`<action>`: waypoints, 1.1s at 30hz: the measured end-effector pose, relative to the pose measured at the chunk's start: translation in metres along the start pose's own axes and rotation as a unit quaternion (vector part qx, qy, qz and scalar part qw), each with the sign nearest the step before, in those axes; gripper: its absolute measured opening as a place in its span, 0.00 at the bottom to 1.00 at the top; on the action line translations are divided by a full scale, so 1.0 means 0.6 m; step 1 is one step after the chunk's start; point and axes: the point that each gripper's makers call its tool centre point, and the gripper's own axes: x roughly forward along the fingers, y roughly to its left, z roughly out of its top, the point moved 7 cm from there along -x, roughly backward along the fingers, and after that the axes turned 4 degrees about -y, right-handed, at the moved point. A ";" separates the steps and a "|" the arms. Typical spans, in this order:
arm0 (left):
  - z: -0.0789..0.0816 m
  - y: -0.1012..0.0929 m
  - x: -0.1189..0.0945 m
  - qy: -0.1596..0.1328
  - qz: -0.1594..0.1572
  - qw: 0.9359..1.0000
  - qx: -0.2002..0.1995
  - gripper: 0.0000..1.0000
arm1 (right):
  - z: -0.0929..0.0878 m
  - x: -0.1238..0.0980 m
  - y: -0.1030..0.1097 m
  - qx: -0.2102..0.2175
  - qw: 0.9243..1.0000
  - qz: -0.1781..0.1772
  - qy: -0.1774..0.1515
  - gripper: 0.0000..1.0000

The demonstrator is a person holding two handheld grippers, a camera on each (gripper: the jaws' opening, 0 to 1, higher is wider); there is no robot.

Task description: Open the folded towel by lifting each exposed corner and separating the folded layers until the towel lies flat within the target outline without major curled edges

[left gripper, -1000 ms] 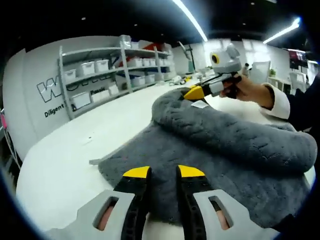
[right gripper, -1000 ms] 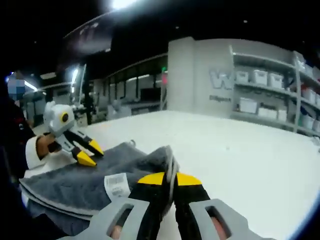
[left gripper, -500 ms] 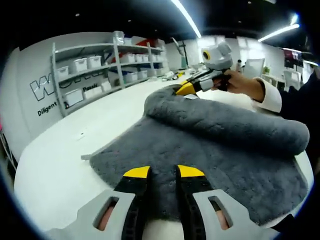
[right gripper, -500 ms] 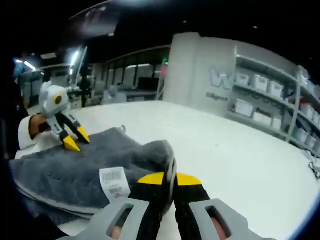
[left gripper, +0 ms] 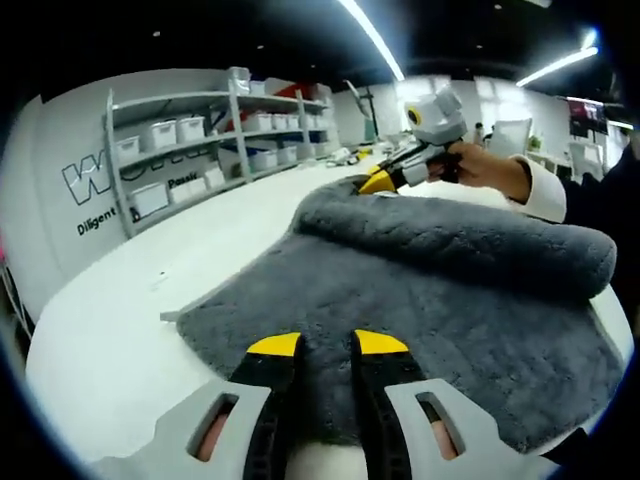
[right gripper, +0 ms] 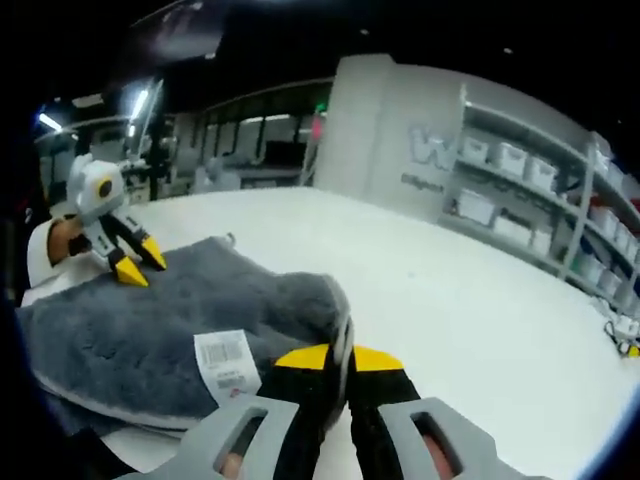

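Pinching the grey towel (right gripper: 150,330) corner, the right gripper (right gripper: 340,357) has its jaws closed — left gripper (left gripper: 327,345) jaws slightly apart, empty.

White table (left gripper: 120,330), wall shelving (left gripper: 190,140) with bins, lettered wall, ceiling strip lights (left gripper: 375,40)

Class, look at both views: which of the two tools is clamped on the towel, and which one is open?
The right tool is shut on the grey towel's edge, beside its white label. The left tool hovers over the towel, jaws apart, gripping nothing.
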 end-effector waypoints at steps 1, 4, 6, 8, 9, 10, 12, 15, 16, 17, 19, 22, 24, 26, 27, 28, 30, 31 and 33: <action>0.002 0.001 0.002 -0.005 0.005 1.000 0.015 0.19 | -0.002 0.000 -0.003 0.001 1.000 -0.001 0.002 0.00; 0.007 0.000 0.007 -0.012 0.021 0.998 0.059 0.22 | -0.006 -0.005 -0.012 0.002 1.000 -0.004 0.004 0.00; 0.008 0.001 0.009 -0.009 0.023 0.998 0.058 0.22 | -0.007 -0.007 -0.017 0.004 1.000 -0.004 0.005 0.01; 0.009 0.002 0.011 -0.010 0.025 0.998 0.059 0.22 | -0.010 -0.009 -0.021 0.002 1.000 -0.004 0.005 0.01; 0.009 0.002 0.011 -0.011 0.025 0.998 0.058 0.22 | -0.011 -0.010 -0.025 0.001 1.000 -0.005 0.007 0.01; 0.008 0.003 0.013 -0.012 0.024 0.998 0.054 0.21 | -0.013 -0.011 -0.028 0.001 1.000 -0.006 0.012 0.01; 0.008 0.003 0.015 -0.012 0.023 0.999 0.047 0.21 | -0.017 -0.011 -0.036 0.000 1.000 -0.008 0.012 0.01; 0.011 0.005 0.017 -0.008 0.027 0.998 0.051 0.22 | -0.021 -0.010 -0.052 -0.003 1.000 -0.009 0.017 0.01; 0.011 0.005 0.017 -0.007 0.028 0.998 0.053 0.23 | -0.023 -0.011 -0.055 -0.003 1.000 -0.009 0.018 0.01; 0.011 0.004 0.017 -0.006 0.029 0.998 0.056 0.23 | -0.023 -0.013 -0.060 -0.002 1.000 -0.007 0.014 0.01; 0.012 0.004 0.017 -0.006 0.030 0.998 0.058 0.23 | -0.024 -0.014 -0.065 0.011 1.000 -0.003 0.008 0.01; 0.012 0.004 0.017 -0.007 0.031 0.998 0.061 0.22 | -0.031 -0.014 -0.075 0.020 1.000 -0.003 0.010 0.01; 0.012 0.003 0.018 -0.007 0.030 0.998 0.057 0.22 | -0.035 -0.012 -0.082 0.017 1.000 -0.012 0.013 0.01; 0.012 0.002 0.019 -0.007 0.028 0.998 0.053 0.22 | -0.038 -0.009 -0.089 0.011 1.000 -0.017 0.014 0.01; 0.012 0.002 0.020 -0.008 0.027 0.998 0.052 0.21 | -0.039 -0.008 -0.091 0.007 1.000 -0.018 0.016 0.01; 0.012 0.001 0.022 -0.007 0.026 0.998 0.052 0.21 | -0.040 -0.007 -0.092 -0.003 1.000 -0.016 0.021 0.01; 0.013 -0.001 0.024 -0.007 0.027 0.998 0.052 0.20 | -0.042 -0.002 -0.095 -0.024 0.999 -0.017 0.023 0.01; 0.014 -0.002 0.026 -0.007 0.027 0.998 0.051 0.19 | -0.043 0.001 -0.098 -0.029 0.999 -0.020 0.025 0.01; 0.014 -0.004 0.028 -0.008 0.027 0.998 0.049 0.19 | -0.046 0.007 -0.102 -0.036 0.999 -0.024 0.028 0.01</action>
